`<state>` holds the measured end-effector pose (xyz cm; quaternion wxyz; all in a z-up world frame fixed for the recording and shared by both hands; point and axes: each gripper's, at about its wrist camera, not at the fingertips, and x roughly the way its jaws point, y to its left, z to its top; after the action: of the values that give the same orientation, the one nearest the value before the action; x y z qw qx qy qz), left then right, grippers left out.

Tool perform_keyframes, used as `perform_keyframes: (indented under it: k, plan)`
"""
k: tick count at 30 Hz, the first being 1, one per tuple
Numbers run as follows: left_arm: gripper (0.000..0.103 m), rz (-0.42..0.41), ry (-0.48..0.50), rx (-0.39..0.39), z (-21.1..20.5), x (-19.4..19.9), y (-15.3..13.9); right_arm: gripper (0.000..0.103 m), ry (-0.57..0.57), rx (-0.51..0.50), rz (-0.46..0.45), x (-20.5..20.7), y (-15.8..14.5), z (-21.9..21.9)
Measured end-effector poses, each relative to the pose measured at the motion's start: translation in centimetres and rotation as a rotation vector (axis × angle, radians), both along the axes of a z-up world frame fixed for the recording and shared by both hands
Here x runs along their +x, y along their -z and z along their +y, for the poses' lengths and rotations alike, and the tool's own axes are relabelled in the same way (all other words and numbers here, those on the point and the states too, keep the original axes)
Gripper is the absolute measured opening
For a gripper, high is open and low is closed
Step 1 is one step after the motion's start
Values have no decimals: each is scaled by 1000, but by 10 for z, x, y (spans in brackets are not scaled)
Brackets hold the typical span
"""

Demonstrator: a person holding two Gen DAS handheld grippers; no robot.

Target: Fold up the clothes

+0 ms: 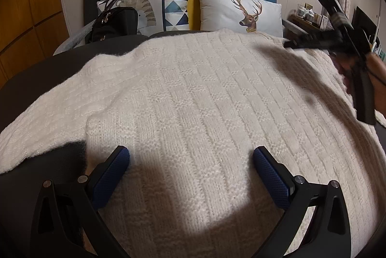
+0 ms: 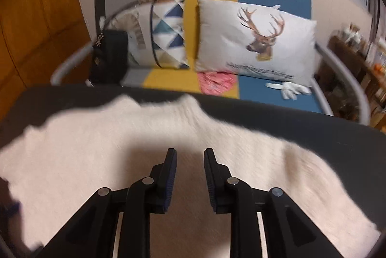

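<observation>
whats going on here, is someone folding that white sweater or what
A person holding a two-finger gripper in each hand is working on a cream knitted sweater spread over a dark table in front of a sofa. Nothing is gripped right now. The left gripper hangs wide open above the near part of the knit. The right gripper is over the sweater's far right side with its jaws slightly apart and no fabric between them. The sweater looks mostly flat, so folding seems barely begun or between steps.
</observation>
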<state>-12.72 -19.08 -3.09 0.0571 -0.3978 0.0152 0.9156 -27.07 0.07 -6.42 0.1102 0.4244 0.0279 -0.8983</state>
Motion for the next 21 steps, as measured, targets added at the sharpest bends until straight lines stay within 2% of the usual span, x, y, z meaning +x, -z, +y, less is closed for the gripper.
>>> perform_keyframes:
  k: [3,4,5,7,8,11,13,14,15,19,21]
  plan:
    - [103,0,0,0,0,1,0,23,11,119,-19,9,14,12]
    - [103,0,0,1,0,0,0,28,17,142,-8,11,17,19]
    - [103,0,0,1,0,0,0,29,37,144,-2,11,19,26]
    - [103,-1,1,2,-1,0,0,44,78,144,9,8,22,40]
    - [103,-1,2,3,-1,0,-1,44,95,105,-10,5,21,45]
    - [103,-3,3,4,-2,-1,-1,38,101,21,-38,14,8,46]
    - [103,-8,5,7,-3,-1,-2,25,53,-13,-1,35,-6,39]
    - [103,-12,6,11,-3,-2,-2,22,33,-22,12,46,-11,38]
    - [103,-18,6,13,-3,-2,-4,21,13,-31,25,57,-16,36]
    - [103,-27,-7,10,0,-8,-20,21,6,-220,-13,92,-14,51]
    - [103,21,-34,-41,3,-16,-33,21,-38,-197,-25,105,-6,48]
